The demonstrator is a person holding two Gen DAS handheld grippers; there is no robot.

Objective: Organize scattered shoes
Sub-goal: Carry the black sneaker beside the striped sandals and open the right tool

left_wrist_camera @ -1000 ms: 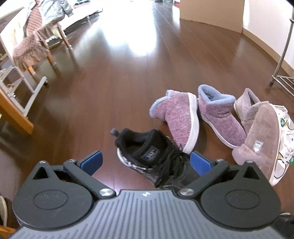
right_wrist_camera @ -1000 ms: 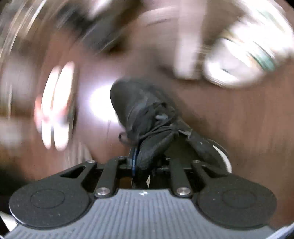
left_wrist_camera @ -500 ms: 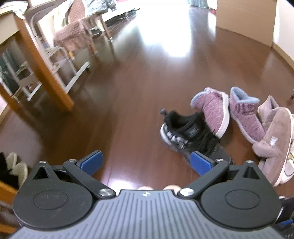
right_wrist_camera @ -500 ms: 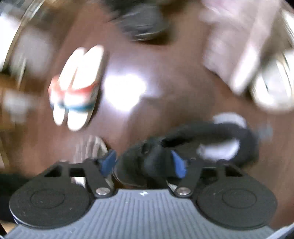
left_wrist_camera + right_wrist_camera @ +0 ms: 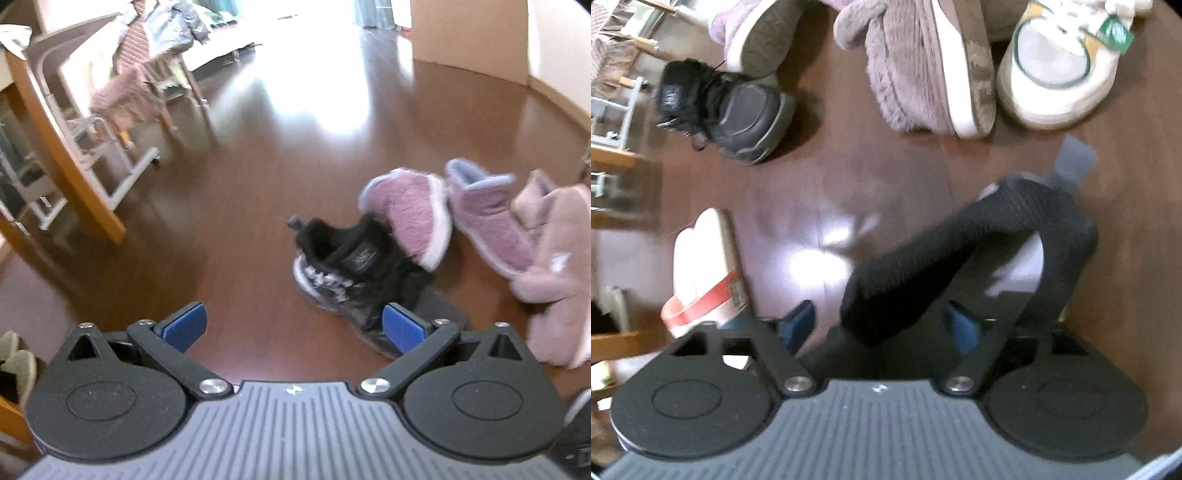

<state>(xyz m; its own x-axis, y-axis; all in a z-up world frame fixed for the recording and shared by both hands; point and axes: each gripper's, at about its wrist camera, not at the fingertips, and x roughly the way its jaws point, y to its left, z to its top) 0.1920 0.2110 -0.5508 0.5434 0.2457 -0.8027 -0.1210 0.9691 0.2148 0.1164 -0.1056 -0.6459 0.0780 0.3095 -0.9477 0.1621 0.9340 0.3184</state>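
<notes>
A black sneaker (image 5: 354,273) lies on the dark wood floor, its toe just behind the right fingertip (image 5: 402,326) of my left gripper (image 5: 293,325), which is open and holds nothing. Behind it lie two purple boots (image 5: 410,218) and a beige fuzzy slipper (image 5: 557,266). In the right wrist view my right gripper (image 5: 879,326) points steeply down and its jaws are opening. The knit collar of a second black shoe (image 5: 923,266) sits between them, with a gap at the left pad. The first black sneaker (image 5: 738,114) lies at the upper left.
A white and green sneaker (image 5: 1060,70) and the beige slipper (image 5: 923,70) lie ahead of the right gripper. A red-and-white sandal pair (image 5: 705,269) lies to its left. A wooden table leg (image 5: 62,158), a draped chair (image 5: 144,92) and a cardboard box (image 5: 469,33) stand farther off.
The right gripper, shut on the black shoe a second ago, has rolled, sunk and spread its jaws off it. The left gripper has shifted and dropped; the black sneaker now sits right of its jaws.
</notes>
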